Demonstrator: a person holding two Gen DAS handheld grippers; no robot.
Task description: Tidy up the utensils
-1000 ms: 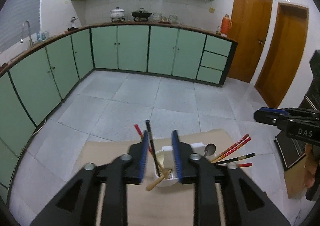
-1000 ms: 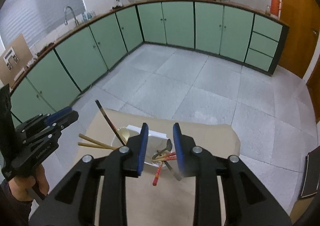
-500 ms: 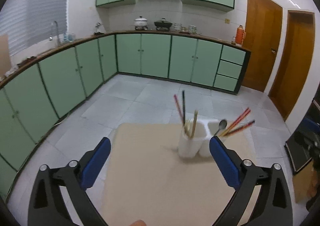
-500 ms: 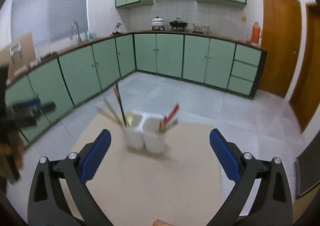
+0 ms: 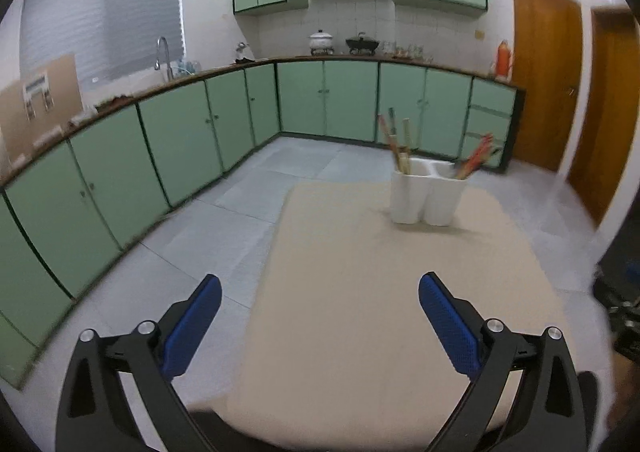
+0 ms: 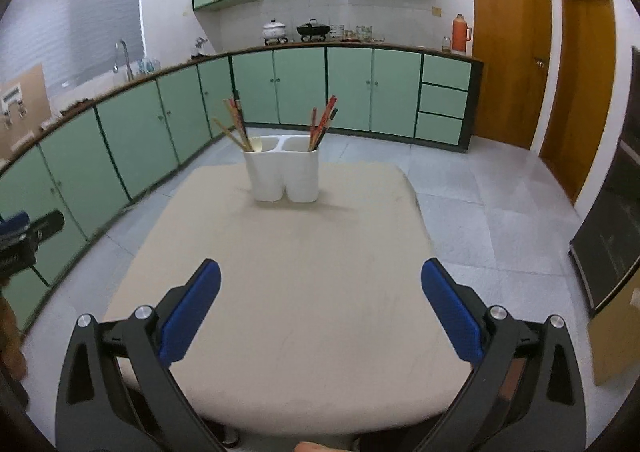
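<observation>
Right gripper (image 6: 320,284) spread wide, nothing between its blue pads (image 6: 190,312); left gripper (image 5: 320,298) likewise wide and empty. Both hang over the near edge of the beige table (image 6: 304,276). Straight ahead of the right gripper, well apart from it at the table's far end, the white two-compartment holder (image 6: 285,170) stands upright. Left compartment: wooden chopsticks (image 6: 232,134) plus red and dark ones. Right compartment: red chopsticks (image 6: 322,120) leaning right. In the left view the holder (image 5: 428,194) sits ahead and to the right, motion-blurred, sticks hard to separate. Only the right view shows the other gripper's tip at the left edge. Compartment contents below the rim are hidden. Green cabinets (image 6: 300,86) behind.
</observation>
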